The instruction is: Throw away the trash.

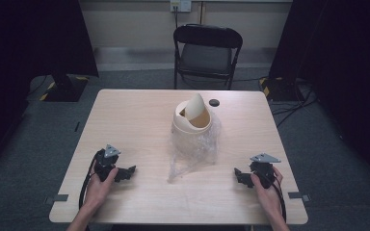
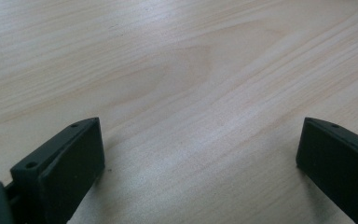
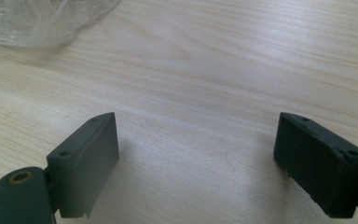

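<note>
- Jaws spread wide on both: left gripper point(image 1: 131, 170) and right gripper point(image 1: 237, 172) rest empty on the worktop point(image 1: 125, 115), either side of the bin.
- The bin point(image 1: 191, 126) stands upright mid-worktop, long axis vertical, its swing lid point(image 1: 196, 107) tipped open.
- The clear bag point(image 1: 192, 154) bunches at the bin's base, trailing toward the person.
- Risk: tugging the slippery film could topple the light bin.

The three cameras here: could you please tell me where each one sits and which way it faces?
High view: above the person's side, looking forward and down on the table; forearms, left gripper, right gripper.
Left gripper view: rides the left gripper, facing bare tabletop.
Right gripper view: rides the right gripper, facing the plastic bag, shared with high view.
</note>
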A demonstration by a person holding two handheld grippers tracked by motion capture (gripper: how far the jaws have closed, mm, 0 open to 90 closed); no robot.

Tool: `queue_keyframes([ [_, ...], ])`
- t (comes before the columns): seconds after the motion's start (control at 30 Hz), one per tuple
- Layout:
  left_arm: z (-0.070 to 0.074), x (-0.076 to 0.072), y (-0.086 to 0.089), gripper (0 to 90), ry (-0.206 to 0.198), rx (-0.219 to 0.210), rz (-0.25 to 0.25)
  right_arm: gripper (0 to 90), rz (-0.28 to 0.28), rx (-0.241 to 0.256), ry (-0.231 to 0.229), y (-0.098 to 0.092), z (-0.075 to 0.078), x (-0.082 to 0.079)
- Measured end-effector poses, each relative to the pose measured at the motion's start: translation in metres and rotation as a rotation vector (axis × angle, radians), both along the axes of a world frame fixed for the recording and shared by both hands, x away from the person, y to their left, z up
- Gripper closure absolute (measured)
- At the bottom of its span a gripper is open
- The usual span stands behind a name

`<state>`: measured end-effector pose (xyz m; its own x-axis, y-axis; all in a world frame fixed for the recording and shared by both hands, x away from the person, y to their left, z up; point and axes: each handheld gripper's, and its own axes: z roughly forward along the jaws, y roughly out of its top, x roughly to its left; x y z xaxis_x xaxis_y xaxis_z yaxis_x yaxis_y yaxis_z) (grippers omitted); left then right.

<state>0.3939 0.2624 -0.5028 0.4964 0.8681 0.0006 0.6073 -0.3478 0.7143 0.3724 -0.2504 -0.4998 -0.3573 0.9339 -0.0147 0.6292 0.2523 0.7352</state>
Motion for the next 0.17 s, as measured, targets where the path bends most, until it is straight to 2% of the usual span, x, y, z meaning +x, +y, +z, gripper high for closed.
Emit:
queue_keyframes([
  [0.17, 0.0000, 0.0000, 0.0000, 0.2, 0.000, -0.001, 0.000, 13.2, 0.001, 0.000, 0.000, -0.0001, 0.0001, 0.0000],
])
